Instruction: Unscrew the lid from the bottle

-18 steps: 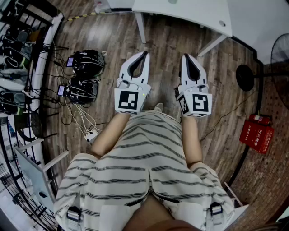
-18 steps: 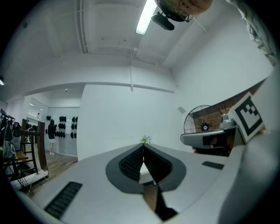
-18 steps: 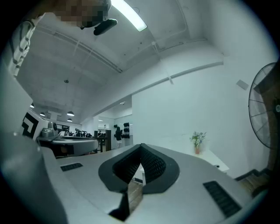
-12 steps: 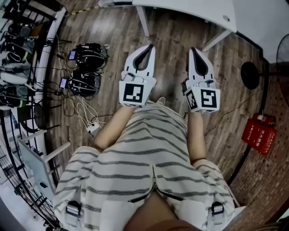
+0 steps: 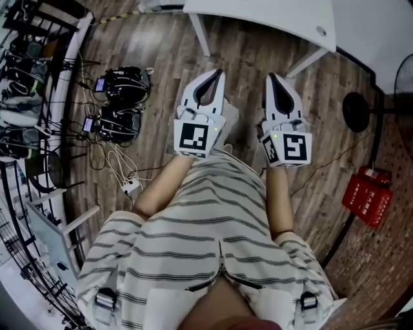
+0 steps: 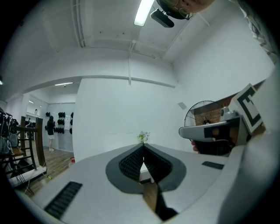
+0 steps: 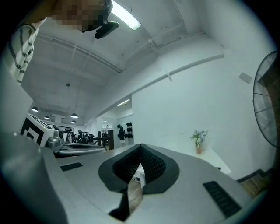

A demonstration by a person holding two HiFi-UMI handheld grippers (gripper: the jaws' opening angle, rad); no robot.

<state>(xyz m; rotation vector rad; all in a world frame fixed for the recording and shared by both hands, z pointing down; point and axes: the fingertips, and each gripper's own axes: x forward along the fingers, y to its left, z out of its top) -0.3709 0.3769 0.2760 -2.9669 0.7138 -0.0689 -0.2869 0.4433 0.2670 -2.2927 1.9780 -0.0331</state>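
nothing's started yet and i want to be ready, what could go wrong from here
1. No bottle shows in any view, and the left gripper and right gripper are both shut and empty; they must open before any grasp.
2. Loose cables lie on the floor to the person's left, a likely trip hazard.
3. A leg of the white table stands just ahead of the left gripper and could get knocked.

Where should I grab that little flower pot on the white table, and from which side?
Probably the pot itself, below the flowers, coming in level from the side: it stands upright on the table, and the flowers look too flimsy to hold. The left claw and right claw are both shut and empty, so one must open first.
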